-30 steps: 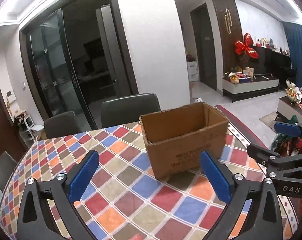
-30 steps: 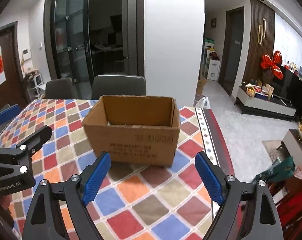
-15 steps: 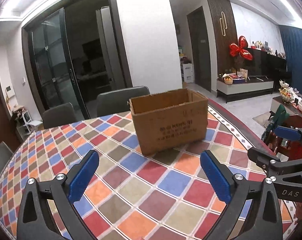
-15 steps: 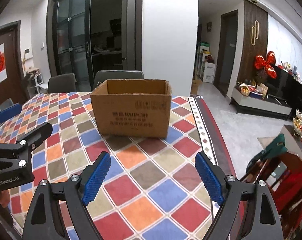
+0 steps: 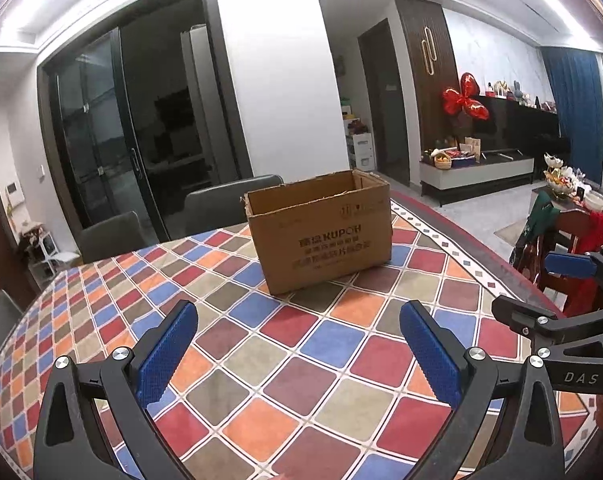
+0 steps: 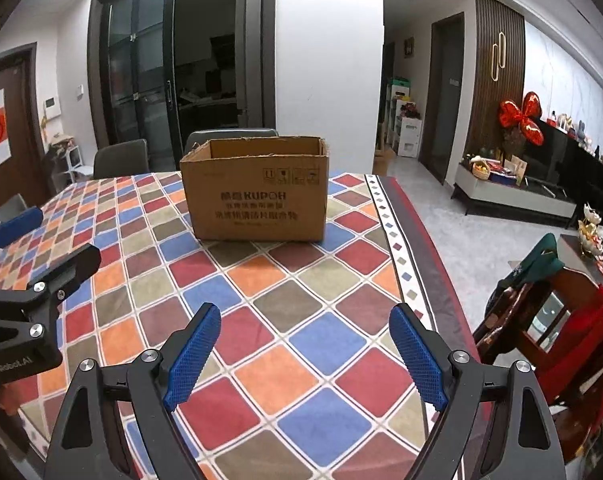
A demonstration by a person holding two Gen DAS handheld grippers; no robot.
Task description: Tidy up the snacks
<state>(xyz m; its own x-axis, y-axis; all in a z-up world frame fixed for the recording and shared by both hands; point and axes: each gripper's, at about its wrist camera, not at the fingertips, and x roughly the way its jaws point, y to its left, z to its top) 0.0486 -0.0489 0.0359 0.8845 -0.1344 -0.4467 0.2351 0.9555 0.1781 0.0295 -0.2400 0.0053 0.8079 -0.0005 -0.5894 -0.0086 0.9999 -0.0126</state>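
An open brown cardboard box stands upright on a table under a chequered cloth. No snacks show in either view, and the box's inside is hidden. My left gripper is open with nothing between its blue pads, well short of the box. My right gripper is also open and holds nothing, equally far back. Each gripper shows at the edge of the other's view: the right gripper and the left gripper.
Grey chairs stand behind the table. The table's right edge drops to the floor. A wooden chair draped with red and green cloth stands close by on the right.
Both grippers have drawn back from the box and sunk lower, so the box looks smaller and farther off. Its inside no longer shows. Both stay open.
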